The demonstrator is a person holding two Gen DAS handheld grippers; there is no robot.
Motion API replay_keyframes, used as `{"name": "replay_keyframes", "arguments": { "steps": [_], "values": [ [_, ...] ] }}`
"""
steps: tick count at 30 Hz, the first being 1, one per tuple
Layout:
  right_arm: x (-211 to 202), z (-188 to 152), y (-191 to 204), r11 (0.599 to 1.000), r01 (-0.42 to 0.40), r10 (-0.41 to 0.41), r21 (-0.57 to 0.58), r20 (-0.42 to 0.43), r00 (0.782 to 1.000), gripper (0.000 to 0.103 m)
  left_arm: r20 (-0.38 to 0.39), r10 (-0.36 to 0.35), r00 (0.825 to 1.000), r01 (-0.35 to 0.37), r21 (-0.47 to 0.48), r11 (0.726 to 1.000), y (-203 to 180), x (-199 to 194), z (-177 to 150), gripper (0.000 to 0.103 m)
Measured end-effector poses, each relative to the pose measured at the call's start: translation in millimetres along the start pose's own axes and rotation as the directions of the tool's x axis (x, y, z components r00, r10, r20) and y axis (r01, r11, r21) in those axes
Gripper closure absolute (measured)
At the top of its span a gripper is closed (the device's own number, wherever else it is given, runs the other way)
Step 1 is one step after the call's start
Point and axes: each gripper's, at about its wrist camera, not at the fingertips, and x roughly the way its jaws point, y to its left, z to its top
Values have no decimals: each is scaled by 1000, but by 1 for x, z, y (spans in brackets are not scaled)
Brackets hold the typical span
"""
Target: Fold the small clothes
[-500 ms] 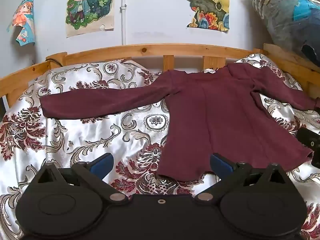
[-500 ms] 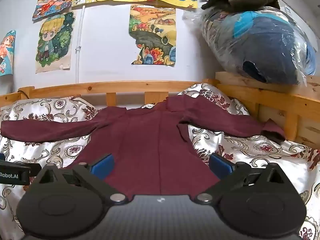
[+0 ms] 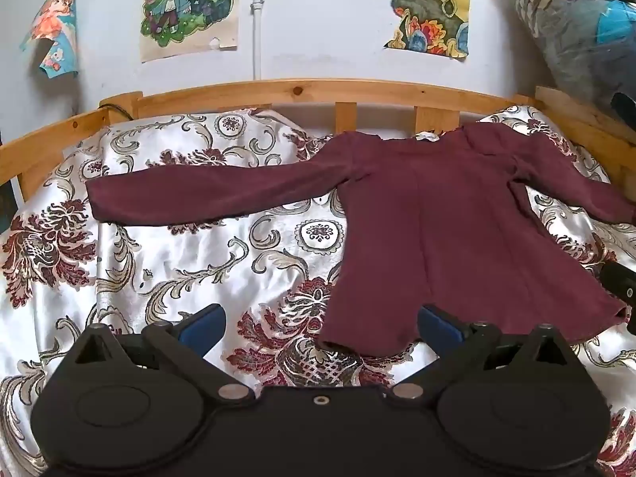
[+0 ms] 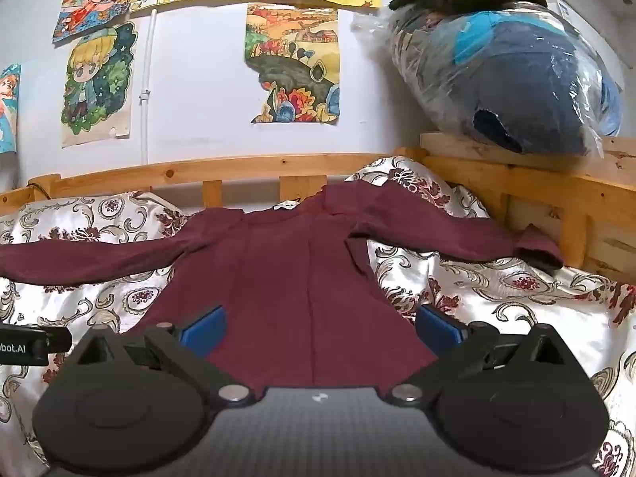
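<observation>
In front of me is a bed with a pale wooden rail (image 3: pixel 318 87) along its far edge and right side. A shiny white bedspread (image 3: pixel 179 262) with dark red flowers and grey scrolls covers it, somewhat rumpled. Directly on the bedspread a maroon long-sleeved top (image 3: pixel 449 230) lies flat, neck toward the rail, one sleeve stretched far left, the other toward the right rail, its cuff bunched.
</observation>
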Motion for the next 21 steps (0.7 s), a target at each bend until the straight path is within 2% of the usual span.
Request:
{"name": "replay_keyframes", "arguments": {
  "steps": [21],
  "values": [
    [0,2,-1,1000,4,-4,15,-5,1000,0,1,-17,1000,17,10,1000,-1,-1,-2,1]
  ]
}}
